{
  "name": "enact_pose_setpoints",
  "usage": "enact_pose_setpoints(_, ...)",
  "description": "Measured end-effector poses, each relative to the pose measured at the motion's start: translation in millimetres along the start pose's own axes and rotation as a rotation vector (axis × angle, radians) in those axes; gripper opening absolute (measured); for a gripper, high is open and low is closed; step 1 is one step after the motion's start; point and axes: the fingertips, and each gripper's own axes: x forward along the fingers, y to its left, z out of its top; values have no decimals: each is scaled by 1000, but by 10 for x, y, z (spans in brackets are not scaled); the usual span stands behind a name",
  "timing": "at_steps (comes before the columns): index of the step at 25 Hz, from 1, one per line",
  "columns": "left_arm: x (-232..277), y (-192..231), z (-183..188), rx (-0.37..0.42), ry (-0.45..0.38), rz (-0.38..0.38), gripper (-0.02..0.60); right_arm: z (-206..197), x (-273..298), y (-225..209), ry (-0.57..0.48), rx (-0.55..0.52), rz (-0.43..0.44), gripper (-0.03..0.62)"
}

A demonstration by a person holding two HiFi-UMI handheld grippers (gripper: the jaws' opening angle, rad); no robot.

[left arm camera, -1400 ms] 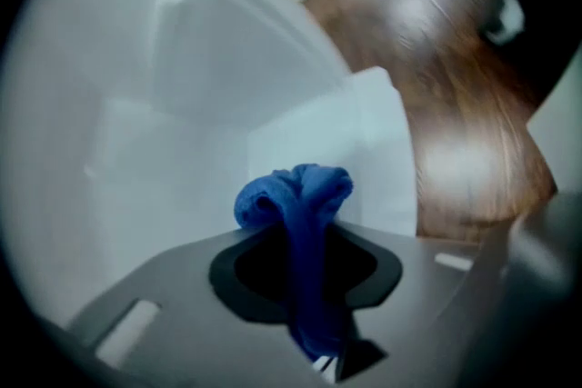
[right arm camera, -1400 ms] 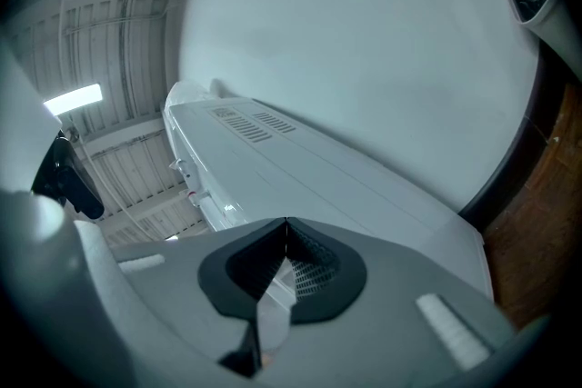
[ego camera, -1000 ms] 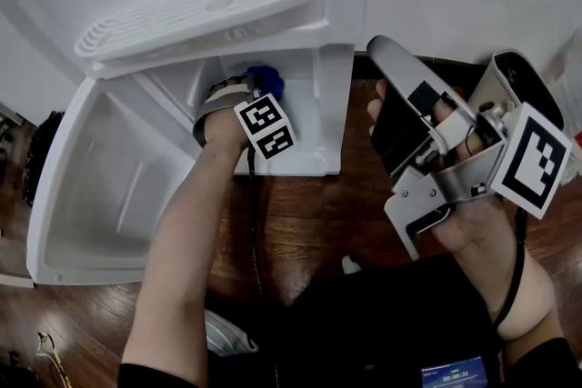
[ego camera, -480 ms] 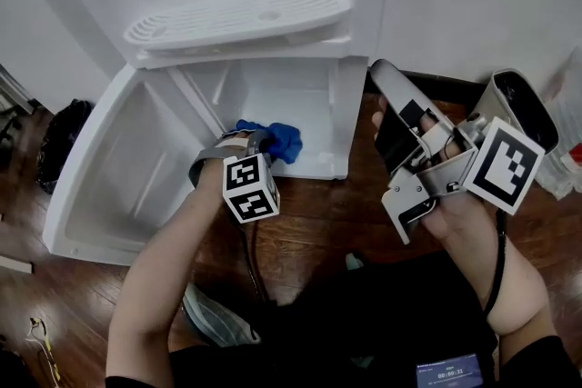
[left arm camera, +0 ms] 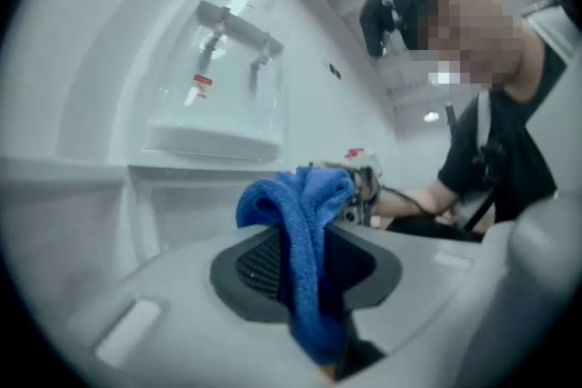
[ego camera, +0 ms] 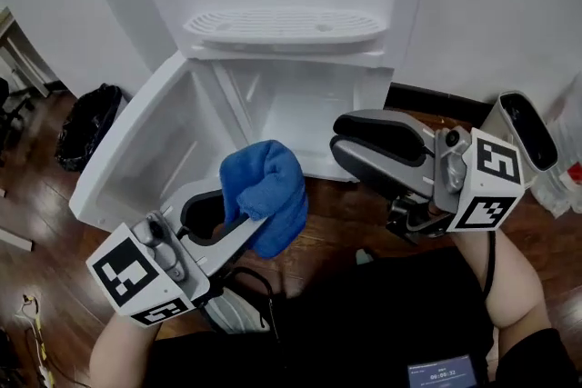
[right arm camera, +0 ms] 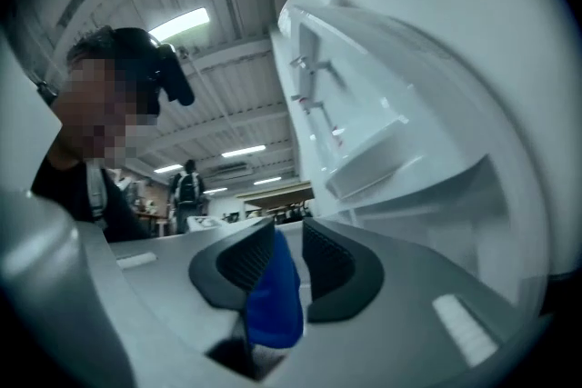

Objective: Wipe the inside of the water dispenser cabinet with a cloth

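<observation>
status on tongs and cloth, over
Left tongs shut on blue cloth, held outside cabinet. Right tongs just opening, nothing pinched, cloth showing through the gap. Cabinet door open.

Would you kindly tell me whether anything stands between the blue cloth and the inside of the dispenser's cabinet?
Nothing visible does. The blue cloth, clamped in the jaws of the left gripper, is held in front of the cabinet, whose door is swung open to the left.
</observation>
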Motion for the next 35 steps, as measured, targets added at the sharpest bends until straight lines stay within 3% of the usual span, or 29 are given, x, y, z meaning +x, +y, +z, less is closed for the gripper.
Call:
enact_pose_setpoints(3, -227, -141, 163, -138, -99, -100, 100, -337, 152, 357, 137, -3, 183, 227)
enact_pose_setpoints(5, -294, -227, 163, -170, -135, -165, 100, -582, 241, 508, 221, 16, 235, 296)
enact_pose_setpoints(7, -296, -298, 79, -161, -116, -211, 100, -734, 303, 598, 260, 54, 262, 324)
enact_pose_setpoints(8, -286, -318, 26, -156, -99, -225, 100, -764, 315, 625, 265, 73, 275, 322)
enact_pose_setpoints(9, -277, -323, -23, -161, -88, -234, 100, -778, 314, 649, 268, 89, 290, 278)
enact_pose_setpoints(11, -270, -313, -87, -194, -88, -245, 100, -818, 300, 694, 288, 113, 318, 142)
enact_pose_setpoints(16, -285, -331, -114, -269, -114, -297, 100, -877, 326, 730, 293, 137, 327, 170)
enact_pose_setpoints(20, -282, -352, -148, -283, -107, -316, 100, -954, 382, 769, 304, 174, 338, 215)
enact_pose_setpoints(22, -264, -348, -180, -281, -97, -312, 100, -988, 401, 786, 314, 179, 342, 214)
enact_pose_setpoints(24, -258, -324, -195, -284, -100, -299, 100, -986, 411, 780, 307, 180, 333, 166)
enact_pose_setpoints(26, -276, -277, -157, -282, -120, -273, 109, -953, 418, 755, 278, 204, 311, 130)
enact_pose_setpoints(30, -517, -51, 177, -217, -165, -121, 234, -893, 413, 625, 211, 281, 237, 118)
enact_pose_setpoints(31, -664, 6, 315, -184, -186, -58, 244, -912, 410, 521, 214, 276, 178, 117)
enact_pose_setpoints(33, -1070, 129, 570, -115, -243, 121, 244, -1041, 390, 177, 288, 189, -32, 117)
enact_pose_setpoints(35, -1530, 299, 705, -50, -269, 357, 231, -1235, 365, -255, 443, -16, -284, 118)
